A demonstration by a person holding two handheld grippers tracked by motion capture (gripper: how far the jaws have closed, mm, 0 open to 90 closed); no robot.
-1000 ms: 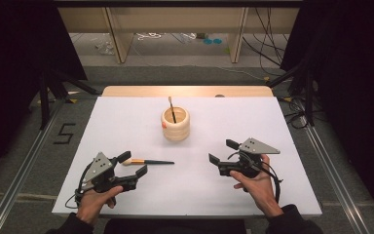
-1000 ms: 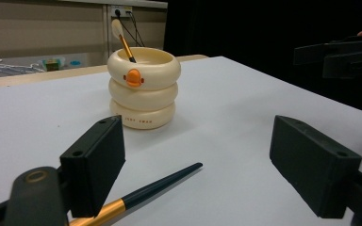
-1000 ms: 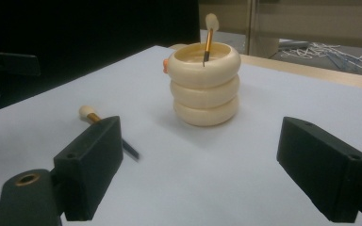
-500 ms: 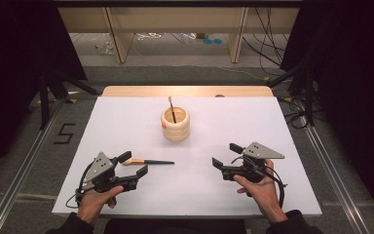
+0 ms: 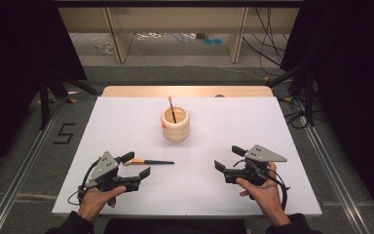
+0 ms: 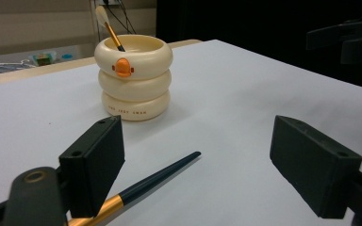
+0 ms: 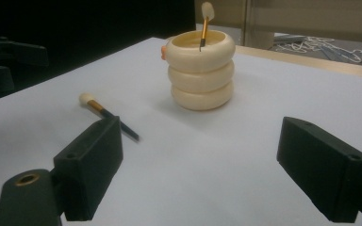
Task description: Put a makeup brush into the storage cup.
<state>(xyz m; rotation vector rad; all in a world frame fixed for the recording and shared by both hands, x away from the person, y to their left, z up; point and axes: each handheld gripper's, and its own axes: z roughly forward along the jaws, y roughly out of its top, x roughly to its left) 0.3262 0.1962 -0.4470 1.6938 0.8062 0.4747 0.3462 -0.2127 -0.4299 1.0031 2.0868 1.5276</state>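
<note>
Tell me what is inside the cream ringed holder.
The holder contains one brush, standing tilted with its pale bristles above the rim and its gold ferrule showing. The wall hides its lower handle and the holder's bottom.

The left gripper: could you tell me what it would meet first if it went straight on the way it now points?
Probably the loose brush lying on the table just ahead: it already runs between the open jaws of the left gripper, close beside one of them. Beyond it the cream holder stands off to one side, though depth is uncertain.

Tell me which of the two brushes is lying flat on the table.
The dark-handled brush by the left claw lies flat on the table. The other brush stands in the cream holder.
</note>
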